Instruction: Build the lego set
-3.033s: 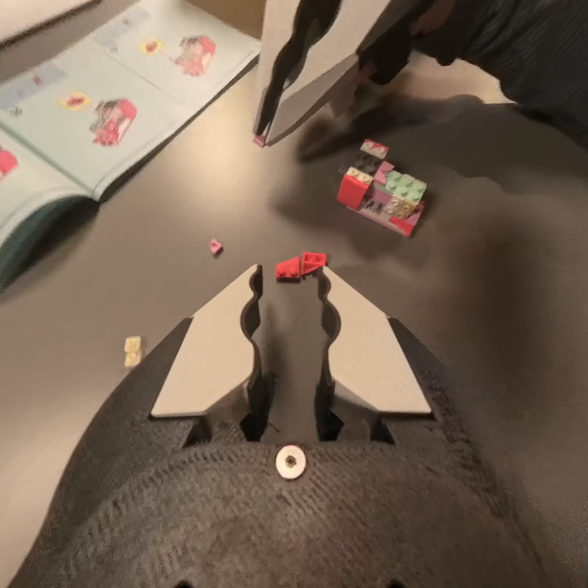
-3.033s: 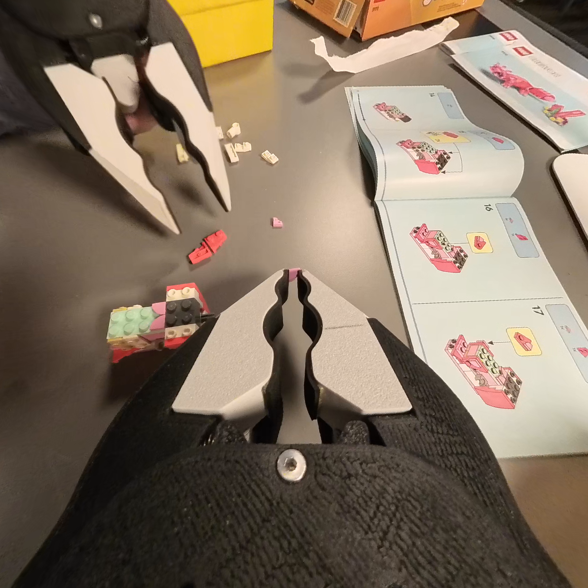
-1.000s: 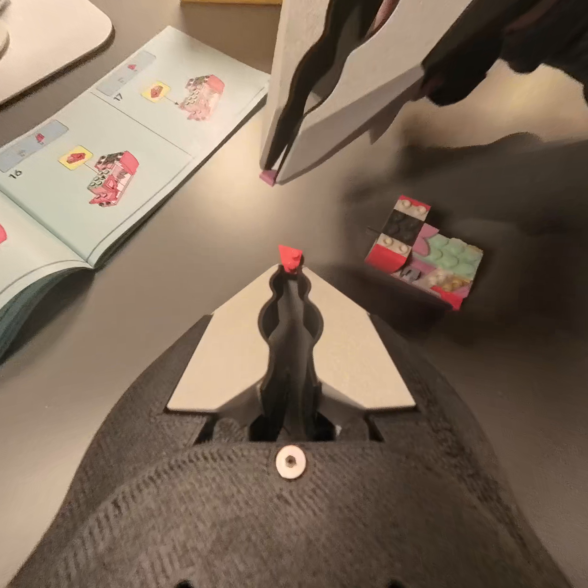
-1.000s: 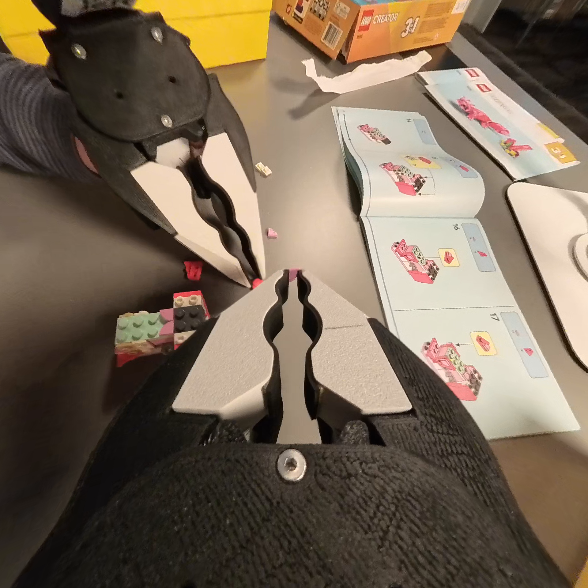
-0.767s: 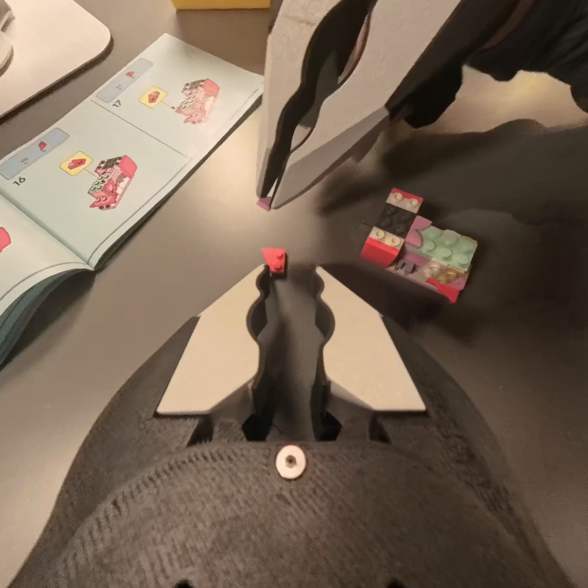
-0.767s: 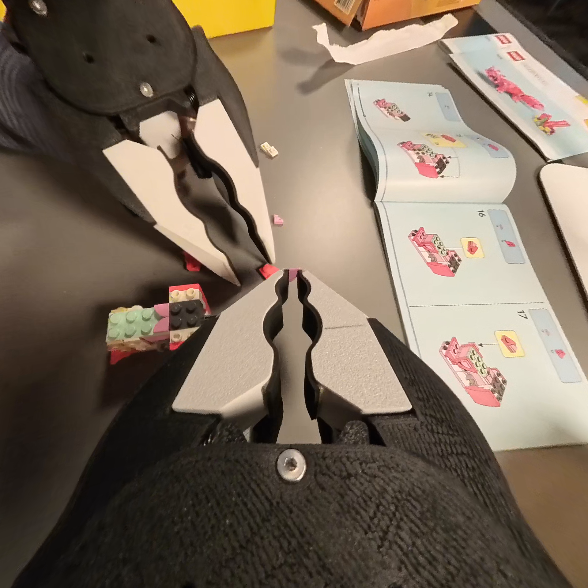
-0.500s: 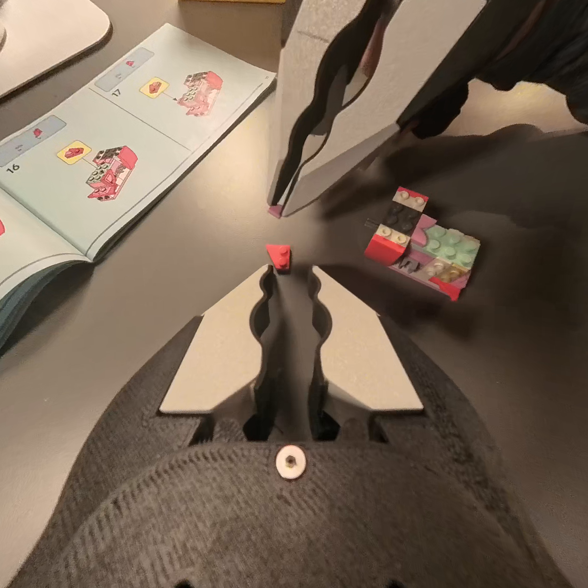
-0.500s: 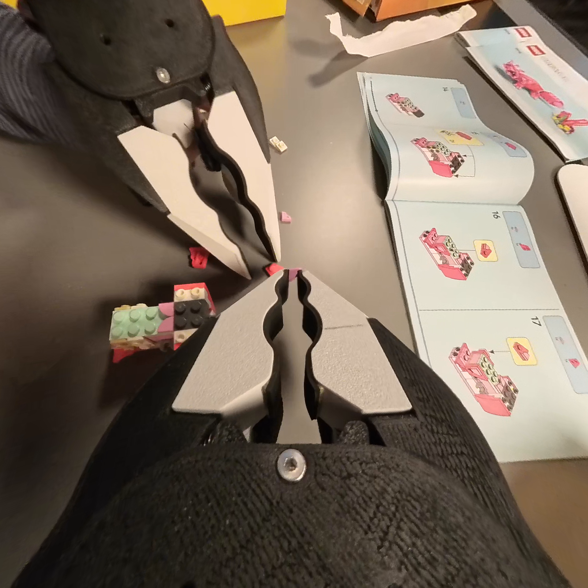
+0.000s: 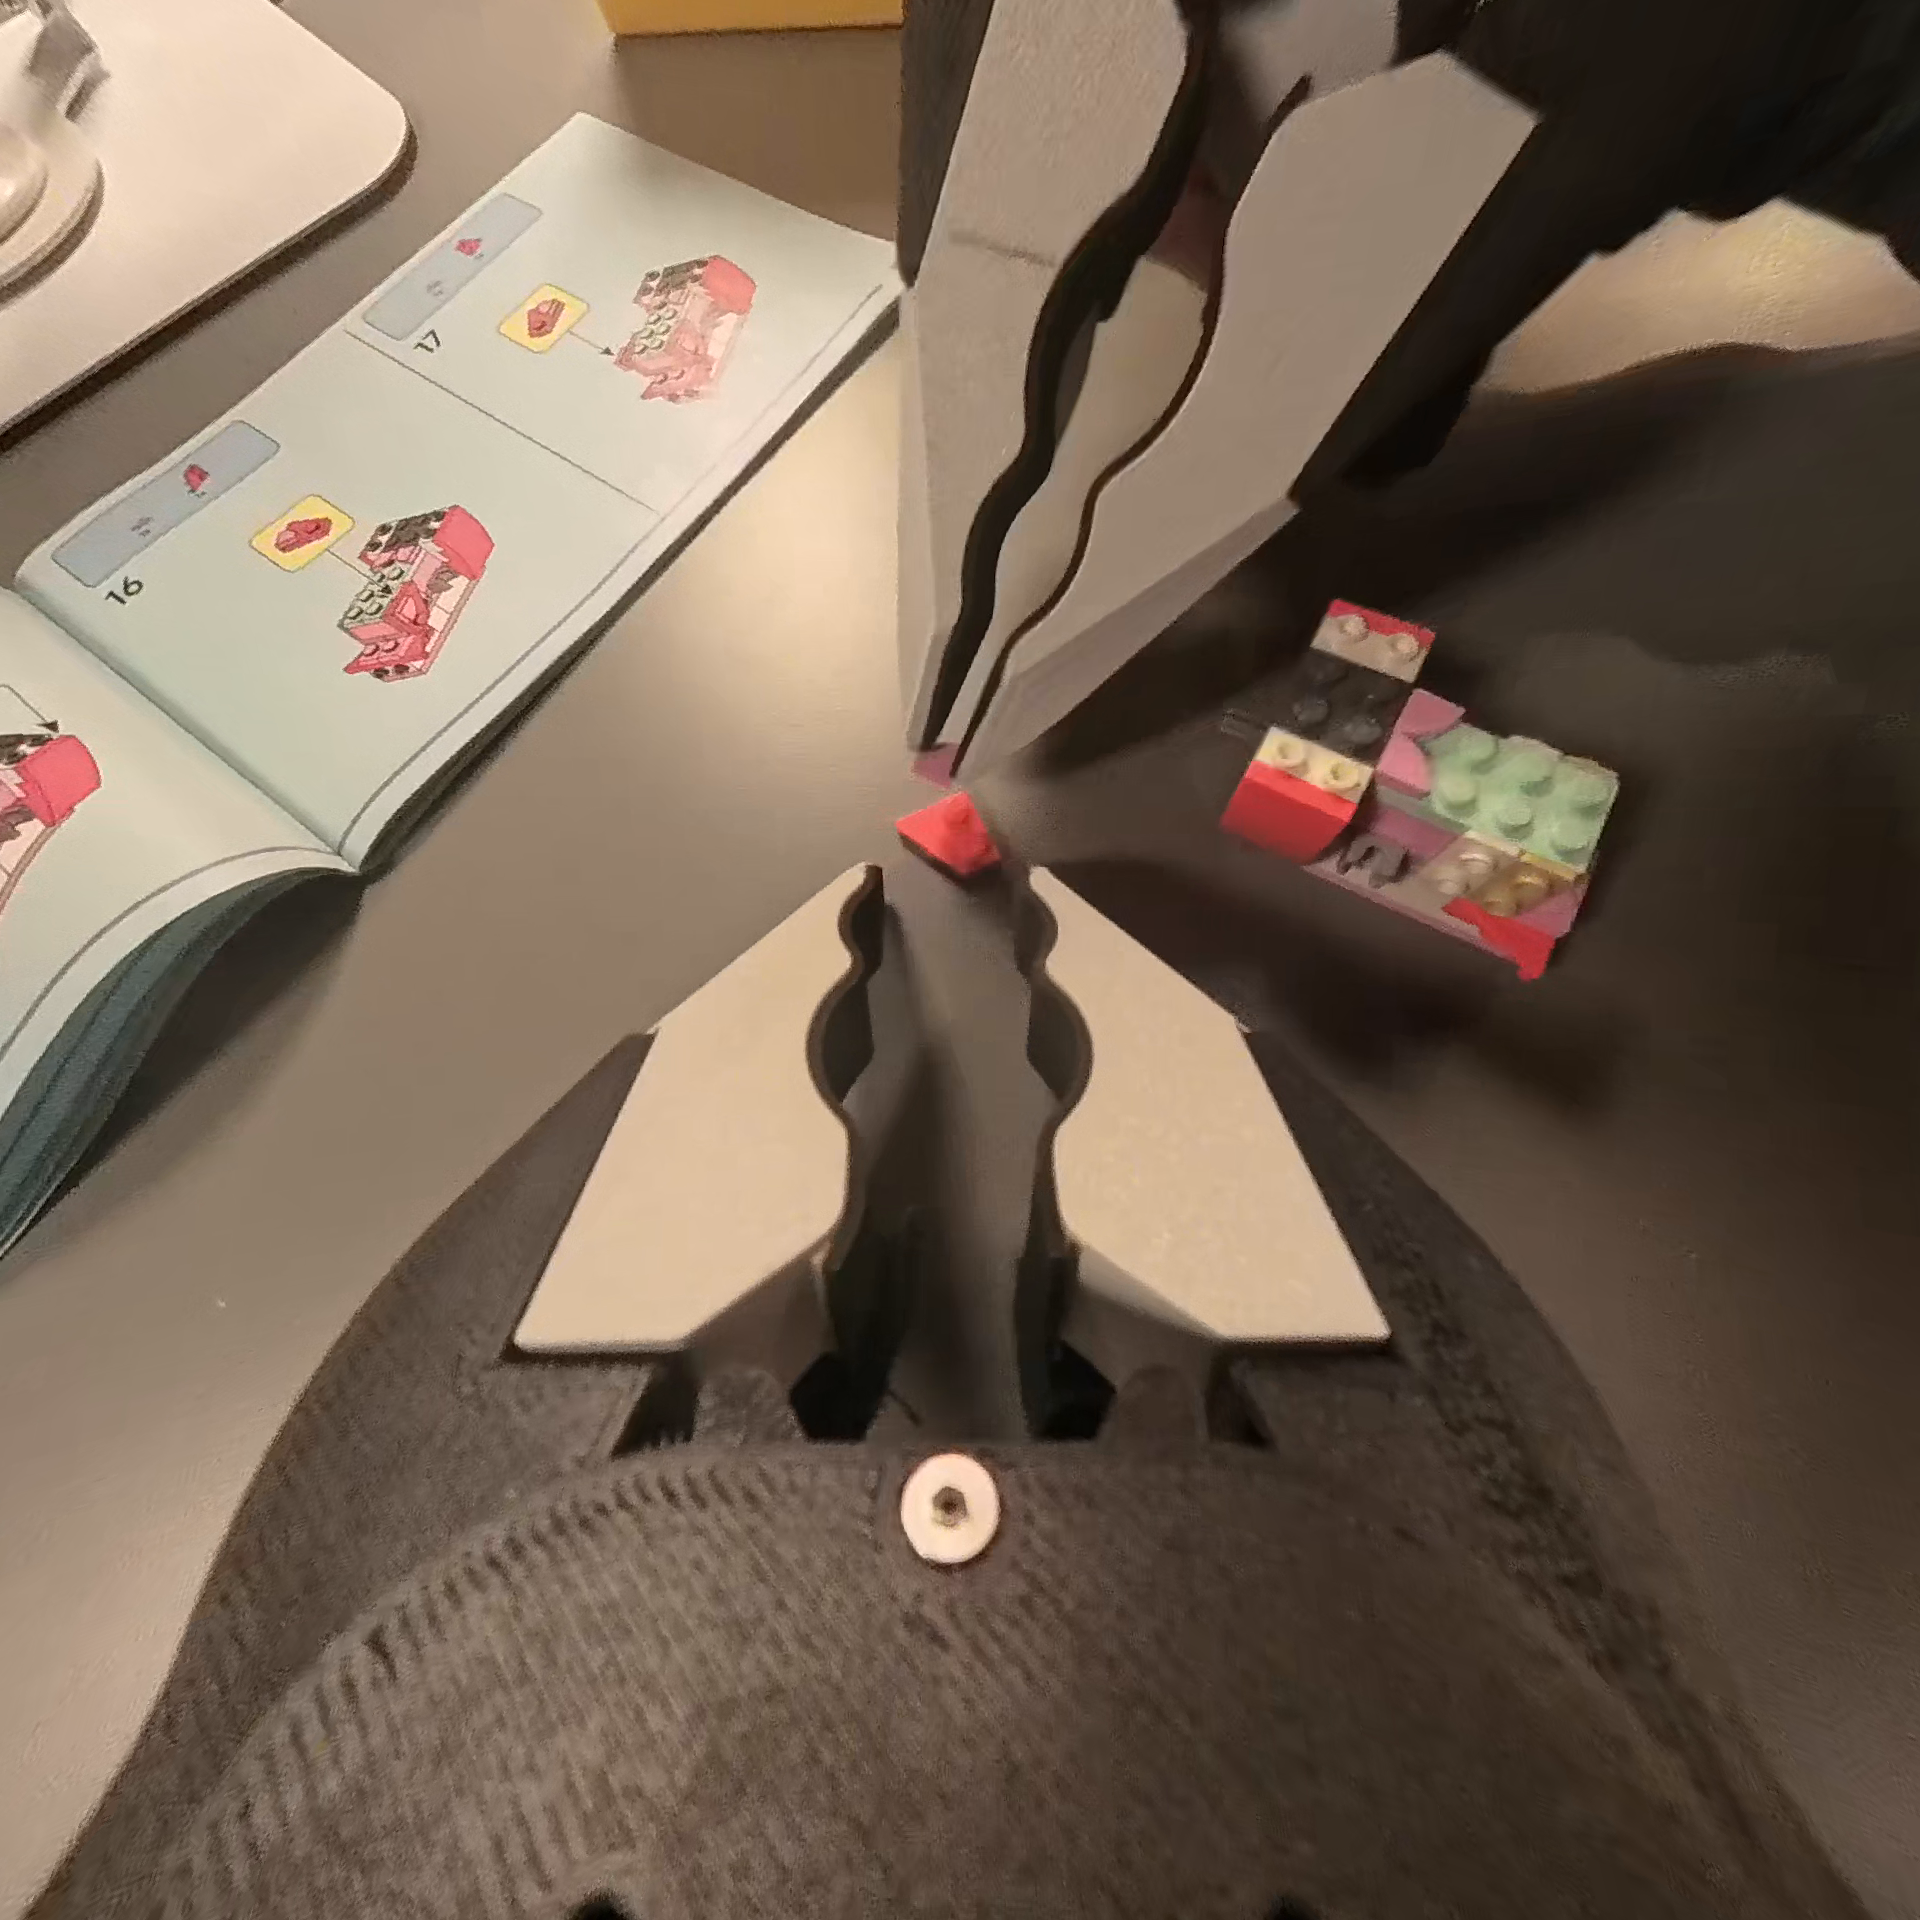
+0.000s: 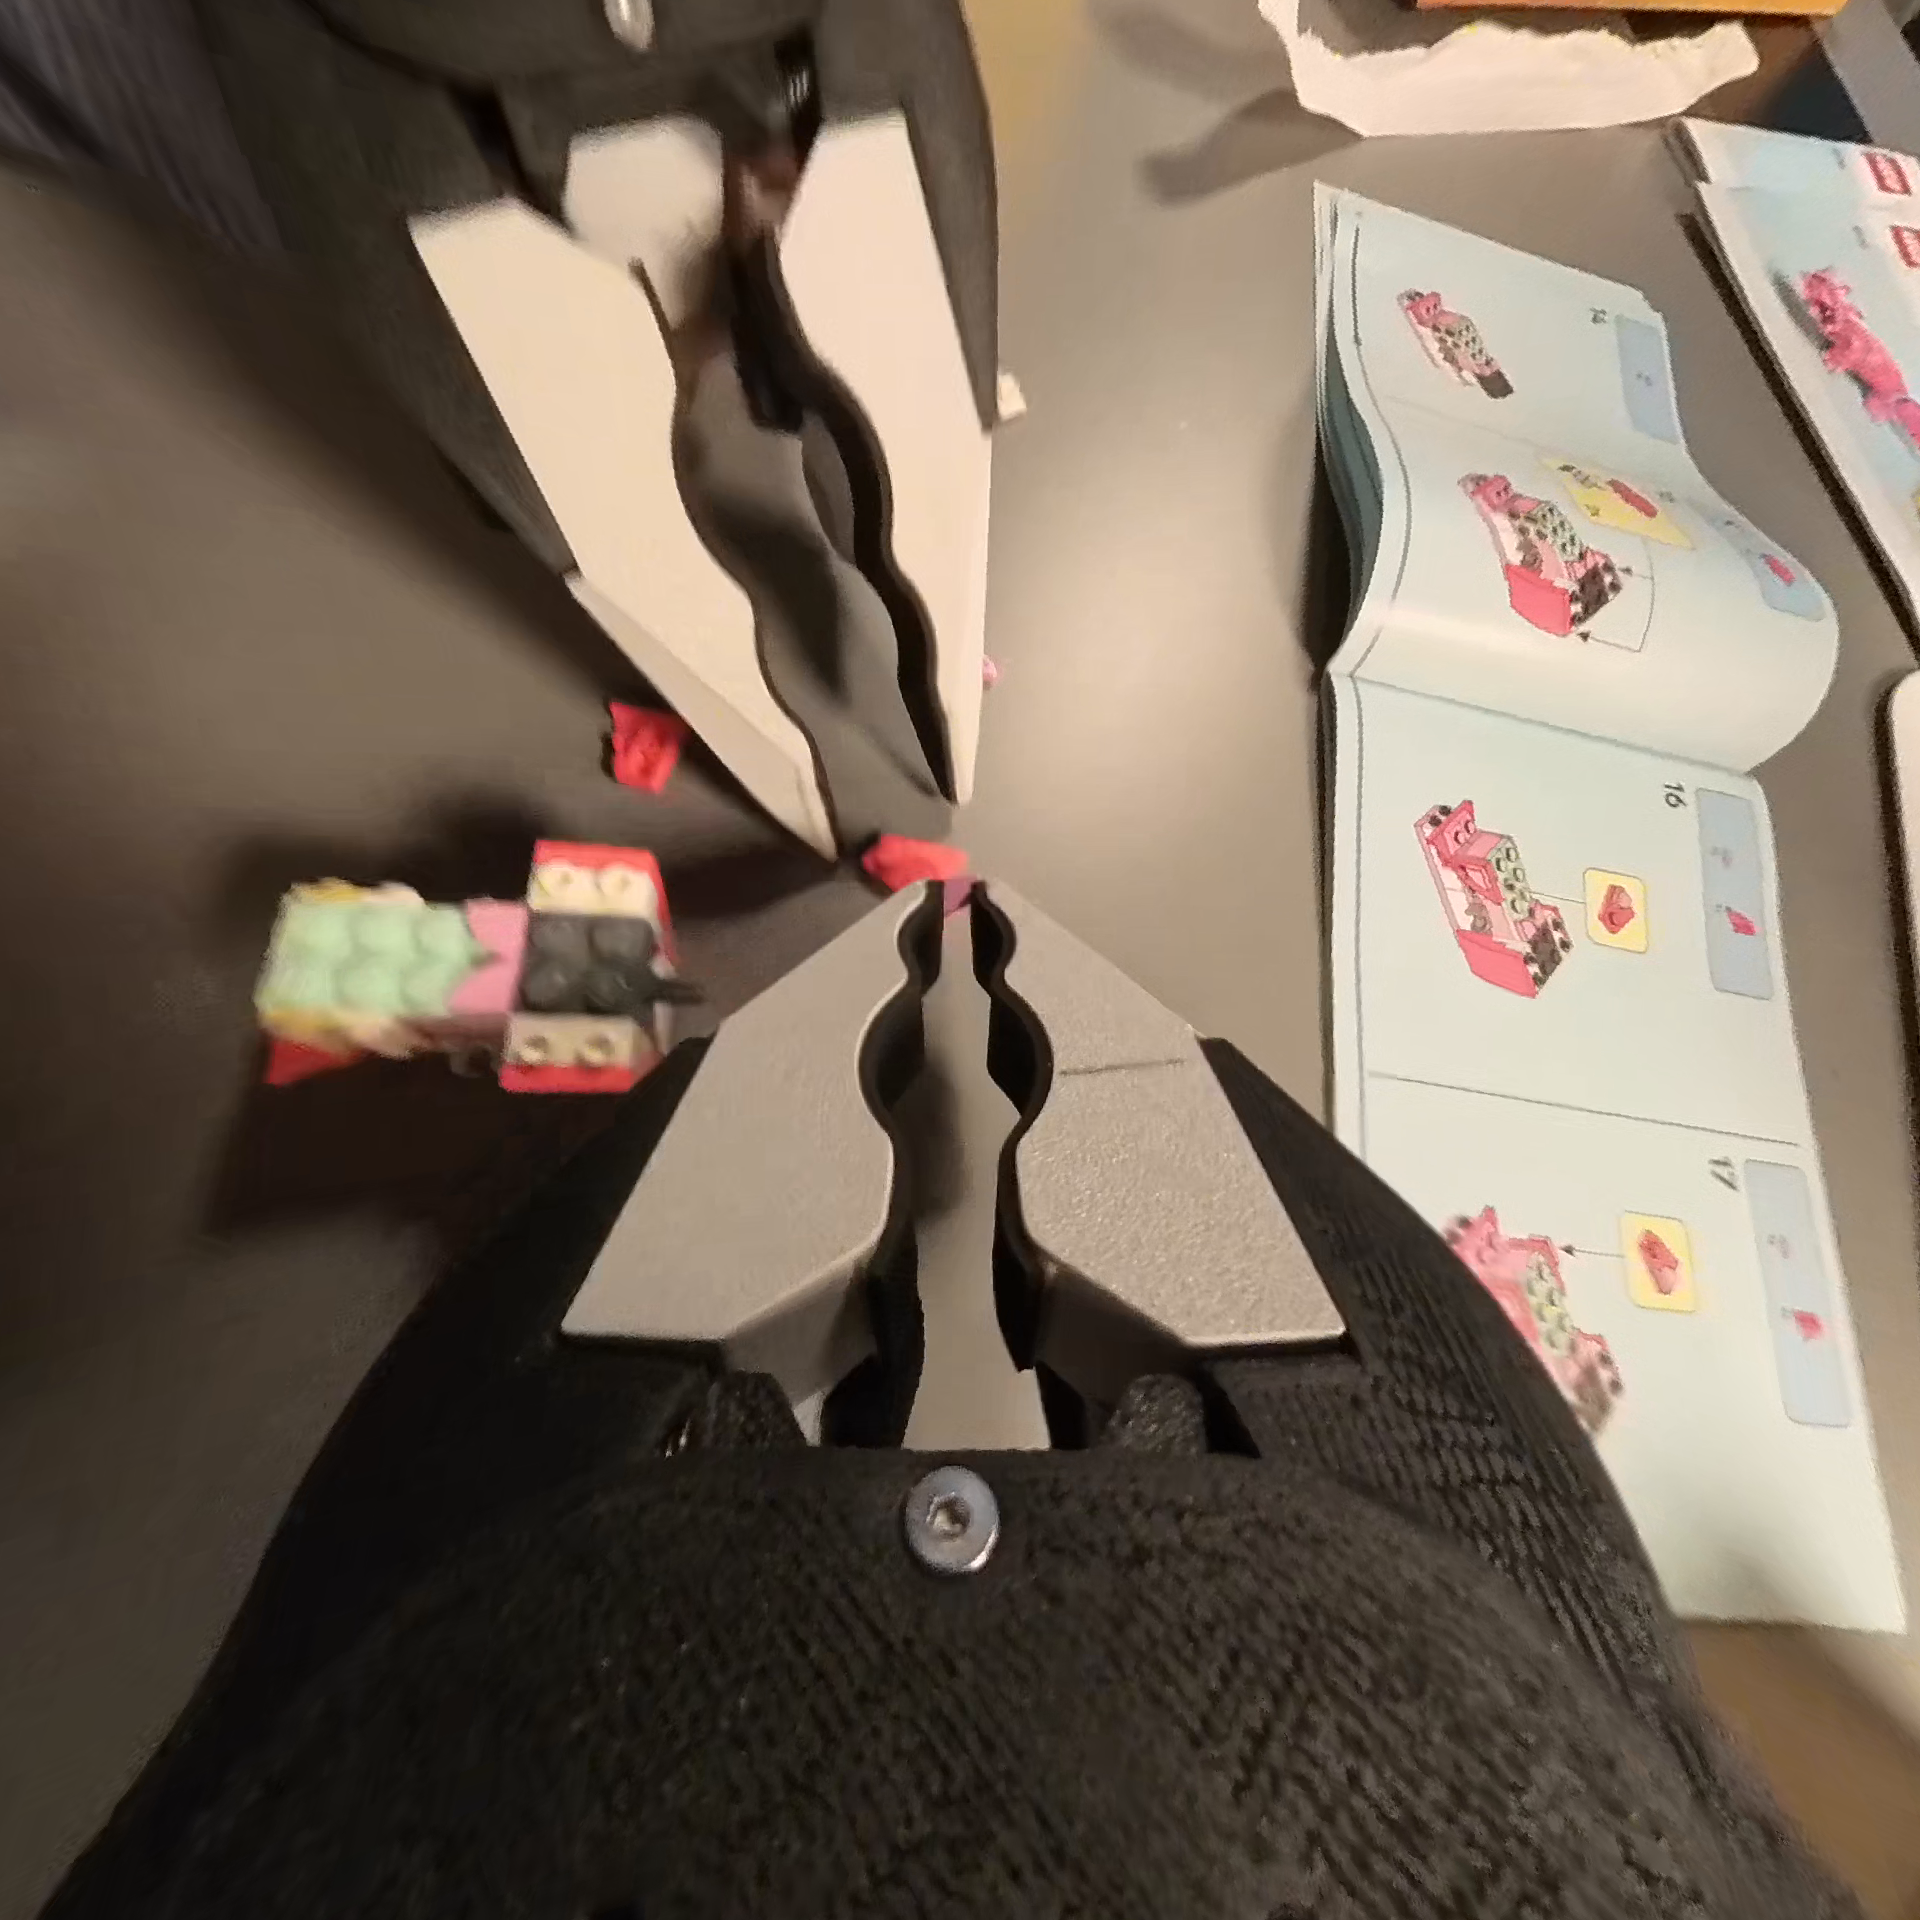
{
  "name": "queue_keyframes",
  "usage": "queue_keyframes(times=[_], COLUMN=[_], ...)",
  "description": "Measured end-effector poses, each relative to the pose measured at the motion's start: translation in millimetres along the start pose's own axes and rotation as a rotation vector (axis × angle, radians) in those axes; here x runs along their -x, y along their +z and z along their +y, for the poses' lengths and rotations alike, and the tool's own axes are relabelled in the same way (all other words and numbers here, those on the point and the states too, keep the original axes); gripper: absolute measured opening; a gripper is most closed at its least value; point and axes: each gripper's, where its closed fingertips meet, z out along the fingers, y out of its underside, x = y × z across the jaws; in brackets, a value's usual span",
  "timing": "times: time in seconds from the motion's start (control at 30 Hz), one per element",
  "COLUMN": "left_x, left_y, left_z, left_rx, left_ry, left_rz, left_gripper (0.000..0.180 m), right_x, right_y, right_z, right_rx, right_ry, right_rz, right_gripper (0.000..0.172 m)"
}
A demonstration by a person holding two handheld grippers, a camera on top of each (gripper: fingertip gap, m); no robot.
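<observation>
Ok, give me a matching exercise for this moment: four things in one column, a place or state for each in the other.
1. left tongs
2. right tongs
3. red piece
4. brick model

a. shut on a small purple piece
b. open, holding nothing
c. standing on the table, away from both tips
d. lying on the table between the two tips

Pairs: 1-b, 2-a, 3-d, 4-c

We see a small wedge piece (image 9: 948, 837) on the table (image 9: 623, 883) just beyond our left gripper (image 9: 954, 883), between it and the right gripper (image 9: 951, 750) coming from the far side. A brick assembly (image 9: 1434, 800) lies to the right; an open booklet (image 9: 343, 499) lies to the left, a flat pad (image 9: 208, 177) beyond it.
</observation>
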Motion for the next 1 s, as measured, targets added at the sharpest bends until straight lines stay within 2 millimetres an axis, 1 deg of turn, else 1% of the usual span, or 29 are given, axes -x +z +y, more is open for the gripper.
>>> queue_keyframes(times=[0.07,0.1,0.2,0.37,0.47,0.53,0.6,0.67,0.83,0.9,1.0], left_x=[-0.2,-0.4,-2.0,-10.4,-11.8,-11.0,-11.4,-12.2,-11.0,-7.6,-7.4], left_y=[0.1,0.3,1.2,4.3,5.3,5.3,5.4,5.4,5.2,5.4,6.0], left_z=[-0.1,-0.2,-1.1,-4.0,-4.7,-4.4,-4.2,-4.1,-4.3,-4.4,-4.3], left_rx=[0.000,0.000,0.001,0.001,0.001,0.003,0.004,0.005,0.002,0.002,0.005], left_ry=[0.000,0.001,-0.002,-0.008,-0.007,-0.019,-0.017,-0.010,-0.012,-0.022,-0.056], left_rz=[0.001,0.001,0.003,0.041,0.046,0.048,0.051,0.052,0.043,0.023,0.050], left_gripper=[0.024,0.024,0.023,0.024,0.024,0.020,0.010,0.008,0.009,0.017,0.019], right_x=[-3.4,-3.4,-3.6,-0.8,-1.4,-2.4,-3.2,-3.6,-4.7,-5.5,-6.2], right_y=[0.1,-0.6,-7.2,-3.8,-2.7,-3.6,-4.6,-5.2,-5.4,-5.5,-6.1], right_z=[12.2,13.9,6.2,8.2,8.0,7.1,6.1,5.7,5.4,5.2,4.6], right_rx=[0.022,0.003,-0.070,-0.052,-0.049,-0.058,-0.066,-0.071,-0.074,-0.075,-0.081], right_ry=[-0.030,-0.021,-0.025,-0.050,-0.058,-0.056,-0.051,-0.046,-0.040,-0.035,-0.027], right_rz=[0.011,0.009,0.017,0.018,0.028,0.035,0.040,0.042,0.050,0.052,0.051], right_gripper=[0.003,0.003,0.003,0.003,0.003,0.003,0.003,0.003,0.003,0.003,0.003])
